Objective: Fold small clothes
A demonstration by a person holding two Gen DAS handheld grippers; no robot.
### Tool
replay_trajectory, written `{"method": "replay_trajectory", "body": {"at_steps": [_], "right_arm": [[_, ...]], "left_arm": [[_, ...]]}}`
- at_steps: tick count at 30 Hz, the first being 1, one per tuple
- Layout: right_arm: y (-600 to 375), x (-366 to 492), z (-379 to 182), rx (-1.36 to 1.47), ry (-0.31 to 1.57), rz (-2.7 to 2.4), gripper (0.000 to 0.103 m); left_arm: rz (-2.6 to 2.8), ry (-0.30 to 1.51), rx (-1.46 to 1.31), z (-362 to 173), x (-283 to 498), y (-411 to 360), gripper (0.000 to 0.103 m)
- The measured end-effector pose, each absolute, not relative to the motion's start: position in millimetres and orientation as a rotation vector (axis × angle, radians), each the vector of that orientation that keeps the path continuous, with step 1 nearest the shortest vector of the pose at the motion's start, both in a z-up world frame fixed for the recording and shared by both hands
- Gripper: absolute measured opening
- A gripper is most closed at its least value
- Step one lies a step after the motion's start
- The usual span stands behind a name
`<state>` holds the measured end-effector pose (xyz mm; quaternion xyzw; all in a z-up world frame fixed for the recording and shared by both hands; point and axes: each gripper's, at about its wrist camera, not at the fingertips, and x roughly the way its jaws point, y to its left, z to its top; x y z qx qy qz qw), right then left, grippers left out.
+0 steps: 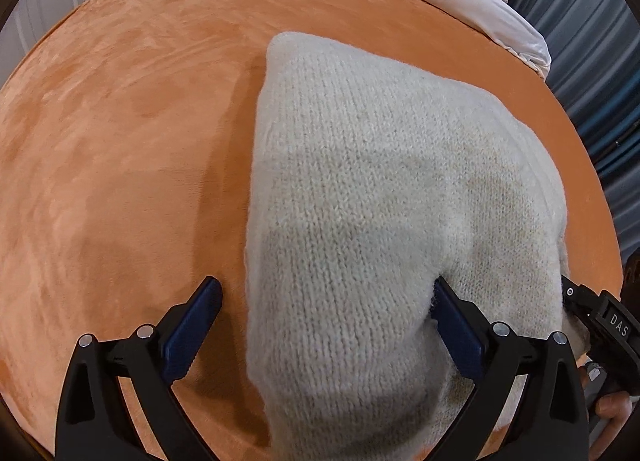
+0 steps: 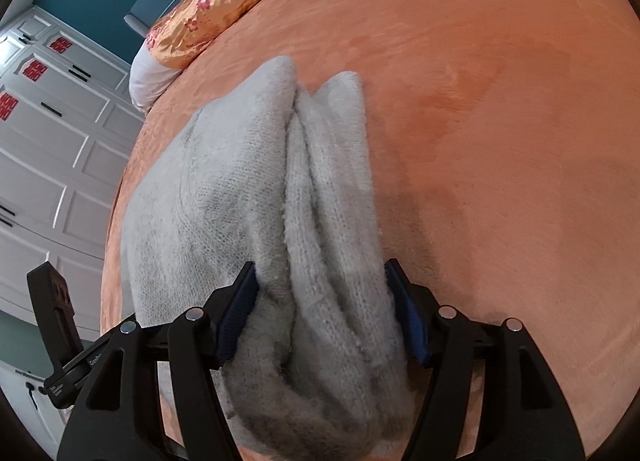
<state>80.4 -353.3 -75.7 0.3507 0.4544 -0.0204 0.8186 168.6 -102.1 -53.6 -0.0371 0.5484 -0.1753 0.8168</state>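
On the orange bed [image 1: 120,141], the knit sweater [image 1: 380,181] lay half-folded. The right hand-held gripper [image 2: 322,313] clamped its bunched layers; the left hand-held gripper [image 1: 328,325] stood apart, straddling the edge. Next, probably laying the fold flat.

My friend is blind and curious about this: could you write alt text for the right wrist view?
The right hand-held gripper has its two blue-padded fingers on either side of a bunched grey-white knitted garment, which lies on an orange bedspread. Behind it are a shiny orange floral pillow and white cupboard doors.
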Motion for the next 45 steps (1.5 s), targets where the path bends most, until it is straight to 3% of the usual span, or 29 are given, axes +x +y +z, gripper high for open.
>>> {"method": "replay_trajectory", "body": {"at_steps": [3,5,6,7,12,19,21,23,27,31,34,36,38,41,43,45], "right_arm": [[-355,83,-76,0.760,0.970,-0.033,0.061],[-355,83,-74,0.778,0.970,-0.013,0.048],[-355,83,-72,0.792,0.970,-0.006,0.045],[-354,81,-68,0.785,0.969,-0.001,0.037],[-356,53,-36,0.787,0.917,0.025,0.024],[-343,-33,-41,0.805,1.025,0.023,0.024],[-339,-53,-51,0.829,1.055,0.020,0.026],[-342,-65,-55,0.866,1.042,0.009,0.033],[-345,-61,-44,0.855,1.030,-0.030,0.037],[-342,-51,-37,0.845,0.998,-0.009,0.058],[-336,-42,-48,0.855,1.017,0.001,0.061],[-336,-38,-57,0.867,1.027,0.009,0.061],[-334,-35,-60,0.877,1.028,0.012,0.051],[-332,-35,-47,0.820,1.021,0.007,0.030],[-326,-34,-25,0.722,1.008,-0.017,0.025],[-322,-36,-1,0.685,0.962,-0.015,0.021]], "left_arm": [[-0.385,1.169,-0.077,-53,169,-103,0.098],[-0.415,1.178,-0.100,-50,170,-100,0.095],[-0.460,1.187,-0.137,-48,170,-97,0.076],[-0.503,1.199,-0.174,-45,170,-93,0.066],[-0.584,1.214,-0.193,-24,157,-78,0.047],[-0.725,1.334,-0.177,-31,86,-53,0.045],[-0.717,1.337,-0.176,-37,68,-43,0.053],[-0.678,1.326,-0.194,-36,64,-34,0.063],[-0.654,1.311,-0.223,-24,70,-29,0.063],[-0.631,1.273,-0.236,-12,81,-36,0.067],[-0.616,1.281,-0.271,-21,91,-41,0.070],[-0.623,1.304,-0.267,-32,95,-53,0.072],[-0.631,1.313,-0.279,-34,97,-54,0.070],[-0.645,1.287,-0.271,-22,93,-52,0.051],[-0.680,1.249,-0.263,-4,91,-48,0.042],[-0.704,1.215,-0.260,12,90,-48,0.038]]}}
